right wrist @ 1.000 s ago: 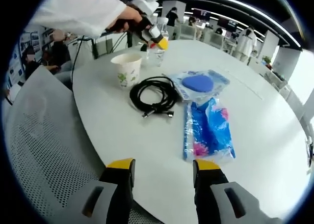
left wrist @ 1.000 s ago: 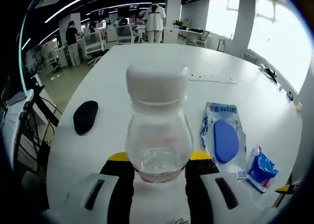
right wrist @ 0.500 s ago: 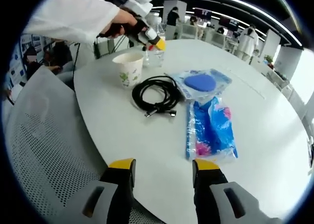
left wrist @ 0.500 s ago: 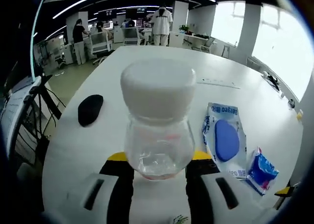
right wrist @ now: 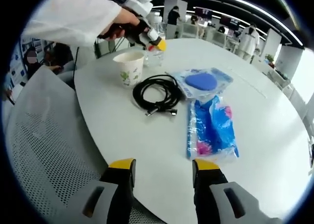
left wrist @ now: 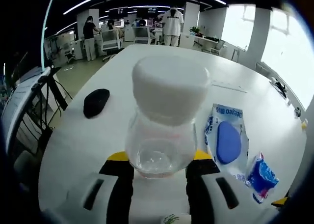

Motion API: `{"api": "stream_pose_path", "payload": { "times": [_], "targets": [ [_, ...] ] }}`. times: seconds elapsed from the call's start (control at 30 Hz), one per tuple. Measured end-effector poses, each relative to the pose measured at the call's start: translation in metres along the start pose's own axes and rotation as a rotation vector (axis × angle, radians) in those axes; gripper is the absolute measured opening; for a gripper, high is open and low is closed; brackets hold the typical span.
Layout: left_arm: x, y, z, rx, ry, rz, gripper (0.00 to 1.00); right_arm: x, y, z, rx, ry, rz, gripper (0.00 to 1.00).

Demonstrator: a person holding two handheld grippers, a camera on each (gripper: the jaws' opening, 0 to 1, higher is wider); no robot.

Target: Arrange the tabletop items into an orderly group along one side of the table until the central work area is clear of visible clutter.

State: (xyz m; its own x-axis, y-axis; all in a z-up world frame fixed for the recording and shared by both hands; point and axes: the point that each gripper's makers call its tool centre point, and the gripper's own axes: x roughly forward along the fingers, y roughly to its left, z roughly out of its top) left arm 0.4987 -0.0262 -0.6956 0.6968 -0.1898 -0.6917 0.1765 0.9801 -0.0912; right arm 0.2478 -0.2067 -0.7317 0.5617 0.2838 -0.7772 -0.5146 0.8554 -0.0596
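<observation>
A clear plastic bottle (left wrist: 162, 135) with a white cap fills the centre of the left gripper view, looking empty, and the left gripper (left wrist: 159, 161) has its jaws clamped on the lower body. In the right gripper view that bottle sits at the upper left, next to a paper cup (right wrist: 129, 68) whose contents cannot be made out. There a hand (right wrist: 117, 26) in a white sleeve reaches in from the upper left, holding the left gripper. The right gripper (right wrist: 163, 166) hovers at the bottom centre with its jaws apart, over the near edge of the white counter (right wrist: 274, 135). On the counter lie a coiled black cable (right wrist: 156, 95), a packet with a blue disc (right wrist: 202, 82) and a blue wrapped pack (right wrist: 212, 128). A black mouse (left wrist: 96, 101) lies at the left of the left gripper view. Behind is an open office with people standing.
</observation>
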Motion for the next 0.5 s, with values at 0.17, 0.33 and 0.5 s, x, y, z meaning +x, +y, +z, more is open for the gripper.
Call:
{"api": "stream_pose_path", "payload": {
  "times": [0.17,0.33,0.5],
  "targets": [
    [-0.005,-0.005,0.01,0.021,-0.075,-0.065,0.78,0.0,0.001,0.0,0.0,-0.001,0.006,0.46],
    [-0.026,-0.006,0.013,0.057,-0.143,-0.123,0.97,0.0,0.002,0.001,-0.001,-0.002,0.011,0.46],
    [-0.049,0.001,0.007,0.098,-0.186,-0.144,1.0,0.001,0.002,0.0,0.0,-0.001,0.016,0.45]
  ]
}}
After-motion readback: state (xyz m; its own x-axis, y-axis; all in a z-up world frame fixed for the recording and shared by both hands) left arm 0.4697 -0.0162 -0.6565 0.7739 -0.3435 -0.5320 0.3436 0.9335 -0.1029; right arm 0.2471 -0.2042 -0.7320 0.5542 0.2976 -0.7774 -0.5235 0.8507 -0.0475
